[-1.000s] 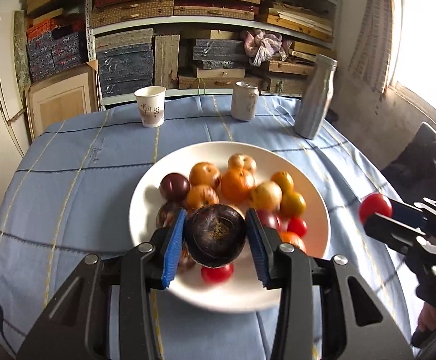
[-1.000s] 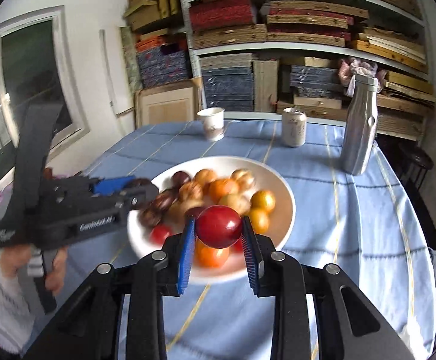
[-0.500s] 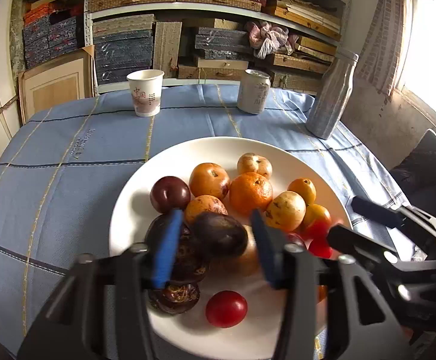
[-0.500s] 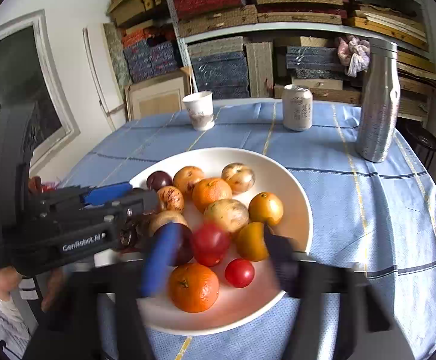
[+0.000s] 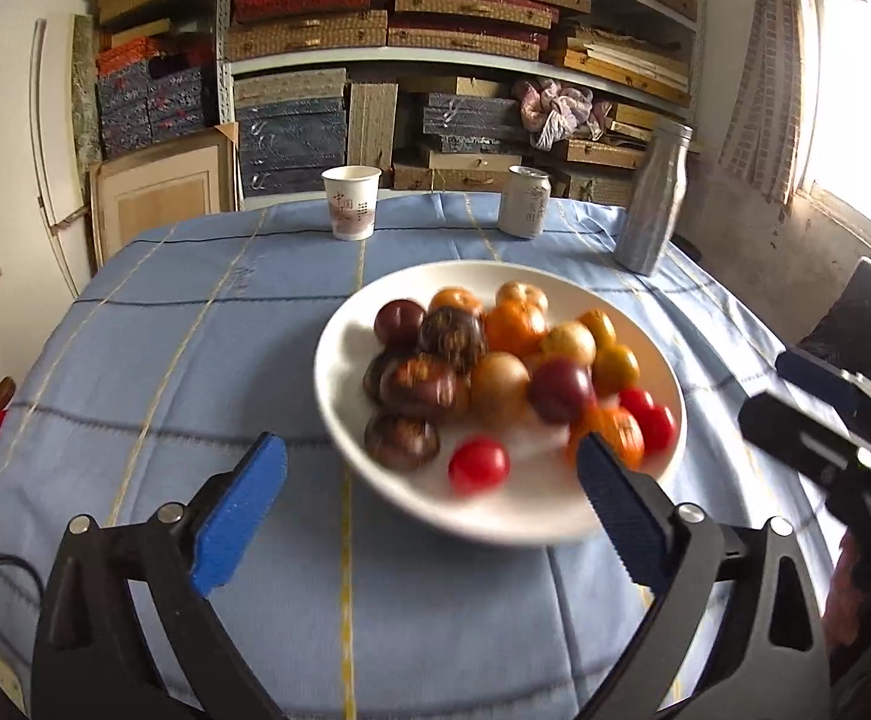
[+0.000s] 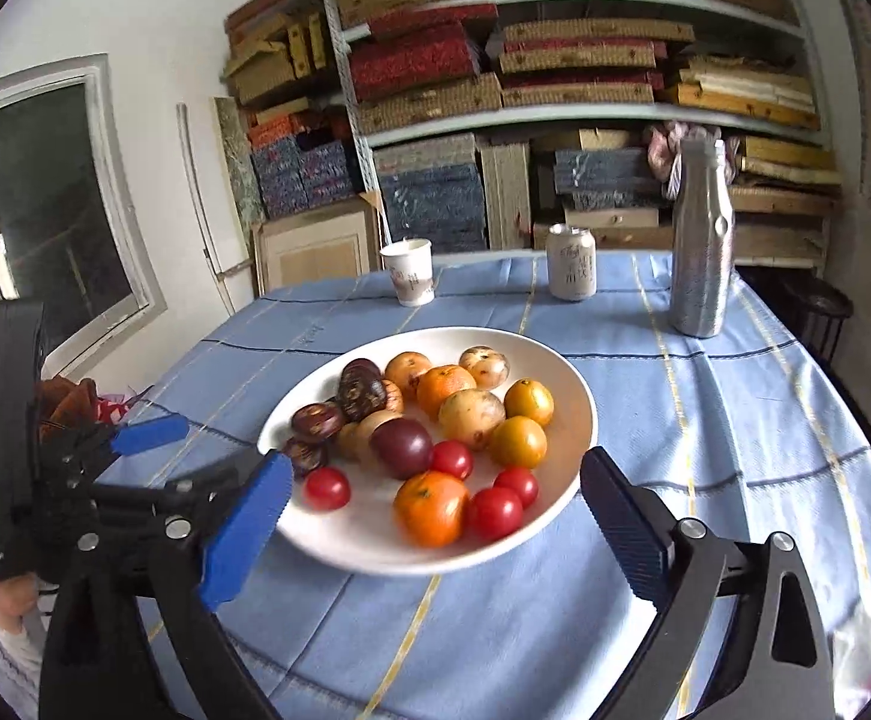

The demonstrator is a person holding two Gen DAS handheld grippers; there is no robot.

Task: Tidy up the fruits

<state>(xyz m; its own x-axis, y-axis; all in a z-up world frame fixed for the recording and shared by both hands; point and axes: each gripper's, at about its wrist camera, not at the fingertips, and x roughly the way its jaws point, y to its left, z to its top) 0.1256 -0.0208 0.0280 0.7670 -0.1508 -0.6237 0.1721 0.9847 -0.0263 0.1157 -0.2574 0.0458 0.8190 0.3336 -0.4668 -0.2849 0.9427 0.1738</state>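
A: How do the tongs stand?

B: Both pairs are spread wide and carry nothing. The left tongs (image 5: 429,483) hover over the desk (image 5: 153,360) at the near rim of the white plate (image 5: 339,396), touching no fruit. The right tongs (image 6: 435,501) gape the same way, their blue pads flanking the plate's near rim.

A: And the fruit?

B: All of it lies in the plate (image 6: 579,420), which sits about mid-desk. From the right wrist view I count four cherry tomatoes (image 6: 327,488), one smooth plum (image 6: 402,447), two tangerines (image 6: 432,507), two small yellow-orange fruits (image 6: 517,441), and at least three dark wrinkled fruits (image 6: 360,393) on the left side. Several mottled tan ones (image 6: 471,415) overlap; their number I cannot fix.

A: Anything else?

B: Along the far edge stand one paper cup (image 6: 410,281), one can (image 6: 571,270) and one silver bottle (image 6: 699,240).
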